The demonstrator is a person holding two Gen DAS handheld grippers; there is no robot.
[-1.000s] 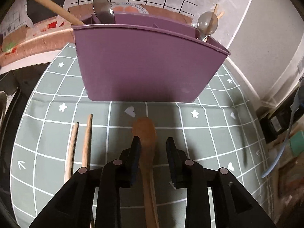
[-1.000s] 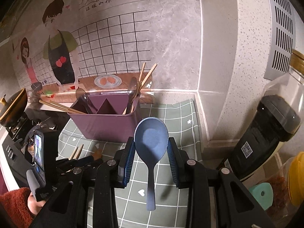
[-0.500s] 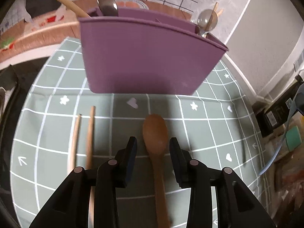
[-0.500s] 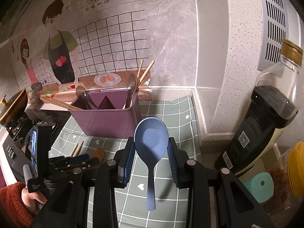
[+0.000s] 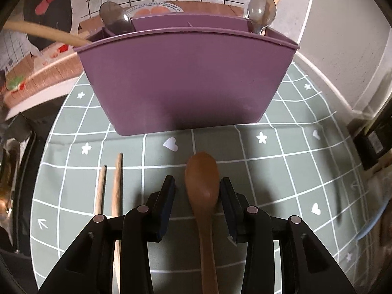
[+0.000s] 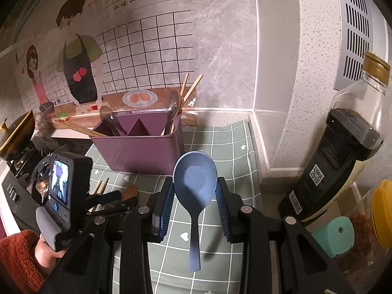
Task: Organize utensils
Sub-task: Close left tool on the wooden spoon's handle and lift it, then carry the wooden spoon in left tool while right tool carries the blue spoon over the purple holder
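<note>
A brown wooden spoon (image 5: 202,178) lies on the green checked mat (image 5: 269,171) in front of the purple utensil caddy (image 5: 186,80). My left gripper (image 5: 198,185) straddles the spoon's bowl, its jaws opening; the pads do not press on it, though the right pad is very close. Two wooden chopsticks (image 5: 117,186) lie on the mat to the left. The caddy holds metal spoons (image 5: 261,9) and chopsticks (image 5: 44,33). My right gripper (image 6: 194,191) is shut on a blue spoon (image 6: 194,183), held above the mat short of the caddy (image 6: 142,152).
A dark sauce bottle (image 6: 343,147), a teal lid (image 6: 335,235) and a yellow-lidded jar (image 6: 382,213) crowd the right side. The wall corner stands behind the caddy. A pot (image 6: 17,132) on a stove sits left. A hand in a red sleeve (image 6: 19,254) holds the left gripper.
The left jaws have spread wider and the gripper has shifted left, so the wooden spoon now lies nearer the right pad. The right gripper still holds the blue spoon in place.
</note>
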